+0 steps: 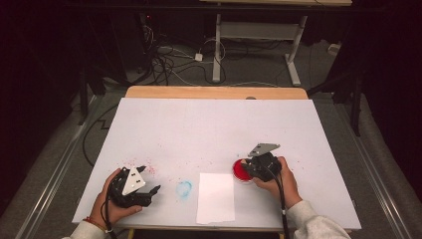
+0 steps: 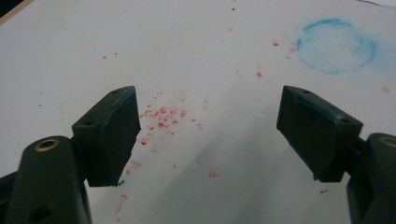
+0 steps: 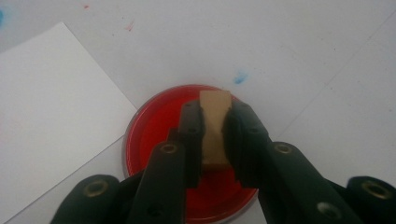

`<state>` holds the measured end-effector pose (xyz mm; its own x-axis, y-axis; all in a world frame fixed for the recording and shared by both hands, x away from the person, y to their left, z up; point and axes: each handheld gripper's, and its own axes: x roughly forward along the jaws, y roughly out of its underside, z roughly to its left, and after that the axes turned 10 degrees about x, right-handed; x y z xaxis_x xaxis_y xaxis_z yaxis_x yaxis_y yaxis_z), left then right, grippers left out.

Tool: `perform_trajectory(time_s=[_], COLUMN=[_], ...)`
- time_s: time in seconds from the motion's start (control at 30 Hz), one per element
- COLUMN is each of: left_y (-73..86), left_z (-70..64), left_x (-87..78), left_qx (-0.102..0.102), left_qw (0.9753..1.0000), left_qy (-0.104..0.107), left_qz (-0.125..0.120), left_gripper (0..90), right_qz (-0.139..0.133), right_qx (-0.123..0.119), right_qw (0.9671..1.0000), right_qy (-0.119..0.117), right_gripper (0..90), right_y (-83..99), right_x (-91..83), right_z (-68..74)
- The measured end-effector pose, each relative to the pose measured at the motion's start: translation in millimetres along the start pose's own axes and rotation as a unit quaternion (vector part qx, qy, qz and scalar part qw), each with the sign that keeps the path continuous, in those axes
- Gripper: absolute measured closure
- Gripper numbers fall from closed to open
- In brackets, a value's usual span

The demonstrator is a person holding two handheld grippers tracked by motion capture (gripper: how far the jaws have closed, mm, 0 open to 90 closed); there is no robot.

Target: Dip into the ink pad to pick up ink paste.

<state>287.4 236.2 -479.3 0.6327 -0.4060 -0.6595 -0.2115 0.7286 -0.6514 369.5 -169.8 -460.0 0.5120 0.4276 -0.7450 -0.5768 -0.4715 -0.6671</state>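
At the near left of the white-covered table [image 1: 214,124], the left gripper [image 1: 144,191] rests in the person's hand with its jaws spread wide and nothing between them, over a scatter of red paint flecks [image 2: 161,116]. Just right of it sits a faint blue circular stain [image 1: 183,188], then a blank white paper sheet [image 1: 216,197] at the near edge. Further right, the right gripper [image 3: 214,128] pinches a small tan wooden block [image 3: 215,112], holding it over a shallow round dish of red paint [image 3: 149,135] beside the sheet's far right corner. I would guess the block is a stamp. Overloaded, it could drip on the way across, or the light dish might slide or tip if pushed.
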Motion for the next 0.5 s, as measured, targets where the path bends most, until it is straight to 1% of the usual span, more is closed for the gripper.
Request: perform_trajectory(time_s=[0.07,0.13,0.5], left_y=[-0.3,-0.6,-0.7], left_z=[-0.3,-0.5,-0.4], left_x=[0.2,0.6,1.6], left_qx=[0.000,0.001,0.002], left_qw=[1.0000,1.0000,1.0000], left_qy=[0.001,0.001,0.001], left_qz=[0.000,0.001,0.002], left_gripper=[20.5,20.5,20.5], right_qz=[-0.001,-0.003,-0.005], right_qx=[0.002,0.012,0.009], right_qw=[1.0000,0.9999,0.9999], right_qy=[-0.002,-0.008,-0.005], right_gripper=[76.3,76.3,76.3], right_y=[0.3,1.1,1.8], right_x=[0.2,0.3,0.8], right_z=[-0.6,-2.4,-1.8])
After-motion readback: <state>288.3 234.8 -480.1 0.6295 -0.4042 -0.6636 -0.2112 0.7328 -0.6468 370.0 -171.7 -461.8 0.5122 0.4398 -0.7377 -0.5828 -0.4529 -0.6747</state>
